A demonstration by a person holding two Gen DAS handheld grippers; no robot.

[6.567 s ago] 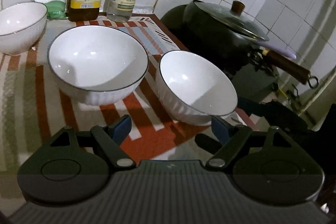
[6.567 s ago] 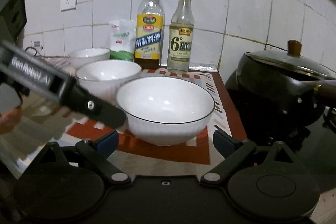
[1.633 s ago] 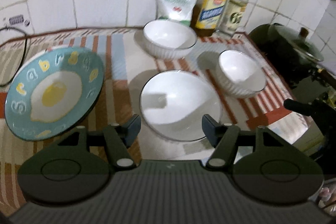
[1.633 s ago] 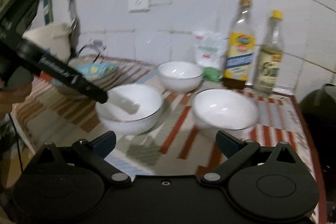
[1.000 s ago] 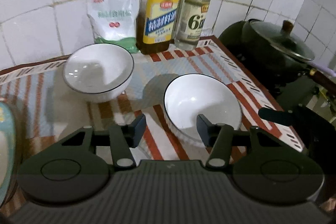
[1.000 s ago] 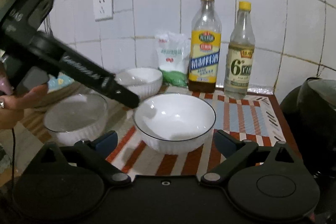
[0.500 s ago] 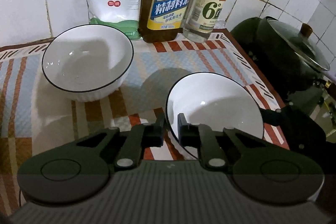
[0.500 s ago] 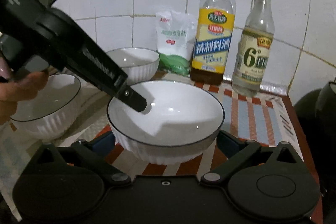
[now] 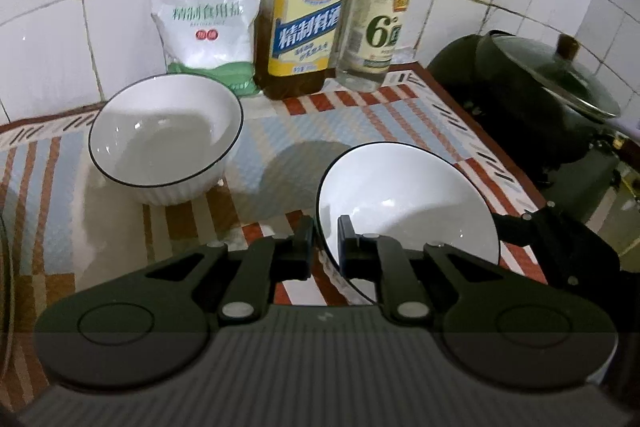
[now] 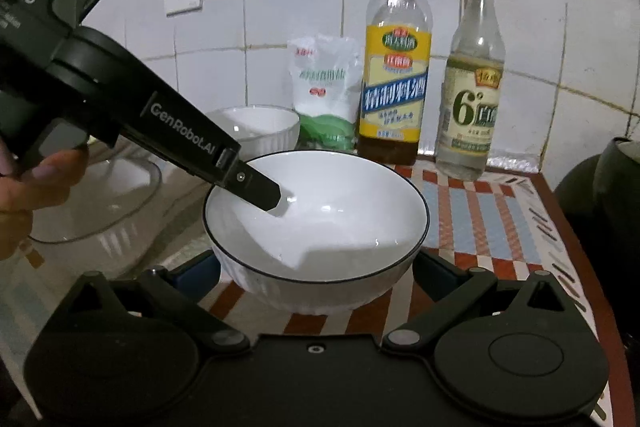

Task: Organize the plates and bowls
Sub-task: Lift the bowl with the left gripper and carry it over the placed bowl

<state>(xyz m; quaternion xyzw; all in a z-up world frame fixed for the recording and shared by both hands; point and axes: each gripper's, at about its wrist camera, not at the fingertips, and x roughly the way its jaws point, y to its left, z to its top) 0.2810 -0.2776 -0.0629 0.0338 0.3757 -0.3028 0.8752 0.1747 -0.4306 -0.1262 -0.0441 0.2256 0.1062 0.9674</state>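
Observation:
My left gripper (image 9: pixel 322 243) is shut on the near-left rim of a white bowl with a black rim (image 9: pixel 404 203), which is tilted. The same bowl (image 10: pixel 320 223) fills the middle of the right wrist view, with the left gripper's finger (image 10: pixel 256 191) inside its rim. My right gripper (image 10: pixel 318 277) is open, its fingers on either side of the bowl's base. A second white bowl (image 9: pixel 164 135) sits at the back left, also in the right wrist view (image 10: pixel 256 129). A third bowl (image 10: pixel 96 203) stands at the left.
A salt bag (image 9: pixel 202 27), a cooking wine bottle (image 9: pixel 304 15) and a vinegar bottle (image 9: pixel 378 15) stand against the tiled wall. A black lidded pot (image 9: pixel 540 87) sits to the right, past the striped mat's edge (image 9: pixel 480 143).
My left gripper moved from a larger bowl to the right-hand bowl, closed on its rim and tilted it. The right gripper came close, its fingers flanking that bowl.

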